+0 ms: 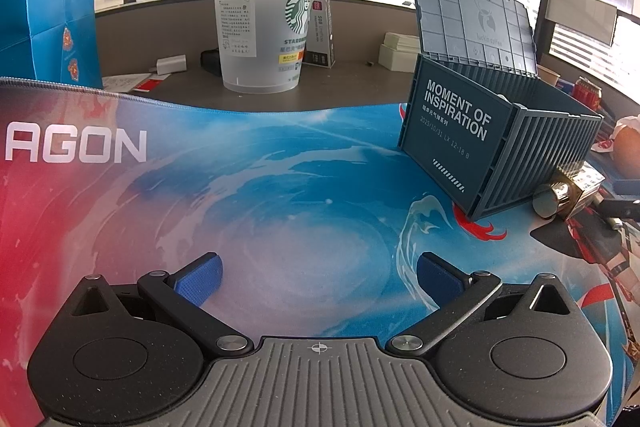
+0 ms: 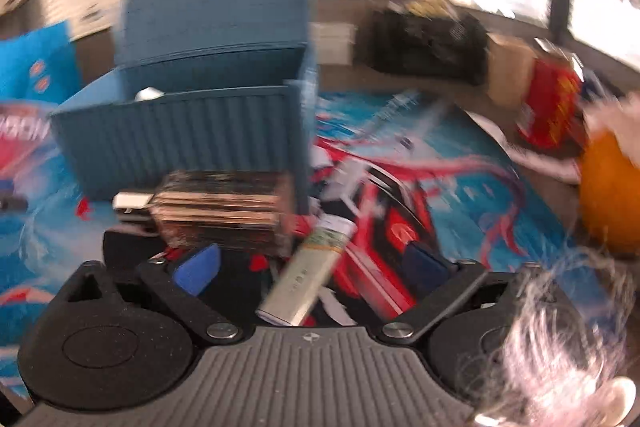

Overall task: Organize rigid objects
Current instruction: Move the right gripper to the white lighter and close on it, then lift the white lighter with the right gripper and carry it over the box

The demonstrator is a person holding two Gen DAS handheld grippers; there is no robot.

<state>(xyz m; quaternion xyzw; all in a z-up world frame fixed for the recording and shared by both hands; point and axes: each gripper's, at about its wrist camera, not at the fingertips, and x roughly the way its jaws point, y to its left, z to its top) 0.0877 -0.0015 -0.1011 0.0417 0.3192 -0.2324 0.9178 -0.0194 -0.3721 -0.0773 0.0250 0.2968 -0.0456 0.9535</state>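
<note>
Between our right fingers [image 2: 316, 269], spread wide, a silver lighter [image 2: 308, 275] lies ungripped, container [image 2: 192, 131] at eleven o'clock; we judge pickup underway, closing next; left fingers [image 1: 318, 281] hover open

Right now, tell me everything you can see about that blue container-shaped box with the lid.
The blue container-shaped box looks like ribbed dark teal plastic, modelled on a shipping container. Its end panel reads MOMENT OF INSPIRATION in white. The hinged lid stands open, its gridded underside showing a deer logo. It rests on the AGON desk mat, turned at an angle. A gold perfume bottle lies against its long side.
</note>
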